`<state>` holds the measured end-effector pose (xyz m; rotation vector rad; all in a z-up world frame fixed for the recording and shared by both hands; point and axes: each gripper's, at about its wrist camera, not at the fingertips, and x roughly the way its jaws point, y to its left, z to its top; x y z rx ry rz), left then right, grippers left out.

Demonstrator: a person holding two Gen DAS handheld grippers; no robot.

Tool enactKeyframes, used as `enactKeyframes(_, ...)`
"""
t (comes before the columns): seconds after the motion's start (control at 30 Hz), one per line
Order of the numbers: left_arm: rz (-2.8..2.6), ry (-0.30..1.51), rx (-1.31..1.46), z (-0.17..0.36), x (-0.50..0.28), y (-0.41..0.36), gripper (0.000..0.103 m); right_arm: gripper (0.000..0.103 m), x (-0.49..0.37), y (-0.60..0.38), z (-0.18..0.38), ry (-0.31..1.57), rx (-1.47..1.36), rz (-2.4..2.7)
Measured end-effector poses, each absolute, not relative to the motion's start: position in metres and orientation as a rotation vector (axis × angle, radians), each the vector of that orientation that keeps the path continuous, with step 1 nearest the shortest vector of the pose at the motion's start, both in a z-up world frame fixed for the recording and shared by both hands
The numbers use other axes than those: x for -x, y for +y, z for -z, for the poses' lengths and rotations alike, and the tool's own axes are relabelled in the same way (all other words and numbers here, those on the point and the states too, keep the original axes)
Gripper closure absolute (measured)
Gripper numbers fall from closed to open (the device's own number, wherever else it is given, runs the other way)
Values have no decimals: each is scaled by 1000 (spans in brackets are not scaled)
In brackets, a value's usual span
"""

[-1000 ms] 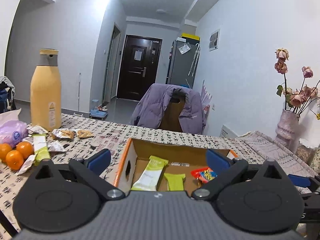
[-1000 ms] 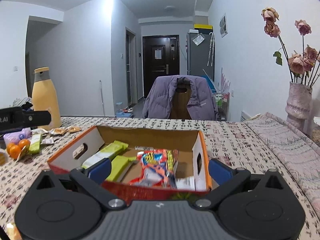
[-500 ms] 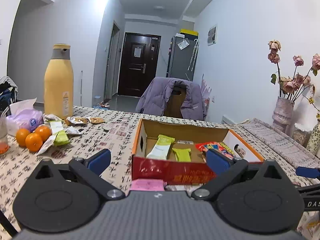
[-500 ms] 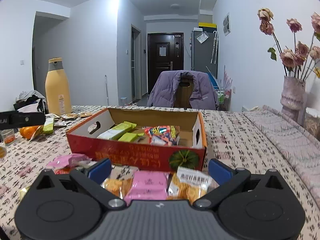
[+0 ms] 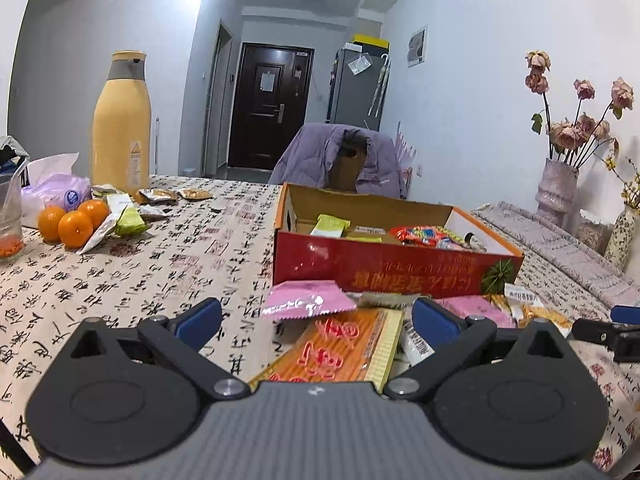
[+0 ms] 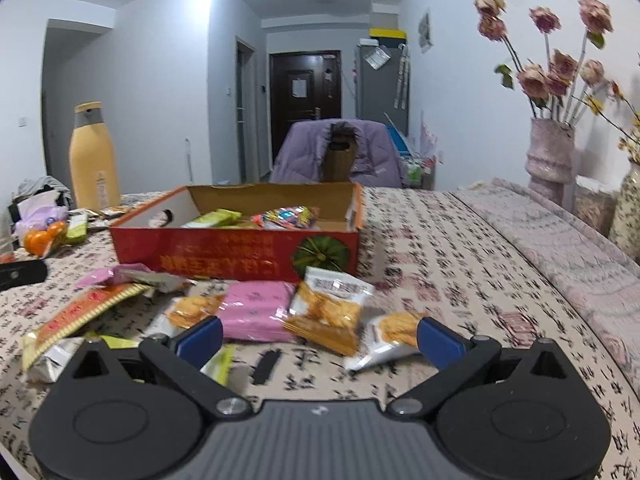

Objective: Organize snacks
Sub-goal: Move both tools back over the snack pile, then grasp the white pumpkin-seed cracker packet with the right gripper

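A red cardboard box [image 5: 384,272] [image 6: 240,256] stands on the patterned table and holds green bars [image 5: 330,226] and a colourful candy bag [image 6: 286,216]. Loose snack packets lie in front of it: a pink packet [image 5: 308,302] [image 6: 256,314], a long orange packet [image 5: 336,350] [image 6: 80,316] and orange cracker packs [image 6: 326,312]. My left gripper [image 5: 316,320] is open and empty, low over the orange packet. My right gripper [image 6: 318,338] is open and empty, just before the cracker packs.
A tall yellow bottle [image 5: 120,124], oranges [image 5: 72,222], a tissue pack [image 5: 56,196] and several small wrappers sit at the far left. A vase of dried roses [image 6: 550,164] stands at the right. A chair with a purple jacket [image 5: 344,160] is behind the table.
Both grippers have pulled back from the box and lowered. The loose packets in front of the box have come into view. Both stay open.
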<state>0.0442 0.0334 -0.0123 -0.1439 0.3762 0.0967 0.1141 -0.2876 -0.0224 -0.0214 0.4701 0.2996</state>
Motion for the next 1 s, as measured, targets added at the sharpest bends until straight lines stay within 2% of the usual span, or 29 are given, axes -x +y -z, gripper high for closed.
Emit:
enactKeyframes(0.2,-94,377,137,12,-45,33,0,2,-130,-290,25,493,13,-285)
enactKeyframes(0.37,-85,383,133,13,-47,29,0,17,-153,-280,27,518,20,-293)
enactKeyframes(0.53,-77,382,128,13,-46,27,0,18,-188,-273,33,583,2,-261)
enactKeyframes(0.63,-79,387,136,14,-47,29,0,33,-204,-270,39,616,-13,-243)
enactKeyframes(0.83,-76,394,149,16,-48,32,0,41,-218,-265,52,654,-52,-238)
enactKeyframes(0.9,-77,395,152,17,-49,32,0,51,-217,-263,53,646,-46,-239)
enactKeyframes(0.93,-76,397,155,17,-49,32,0,61,-216,-262,54,642,-45,-240)
enactKeyframes(1.0,-72,400,156,18,-50,31,0,61,-215,-261,54,631,-42,-238)
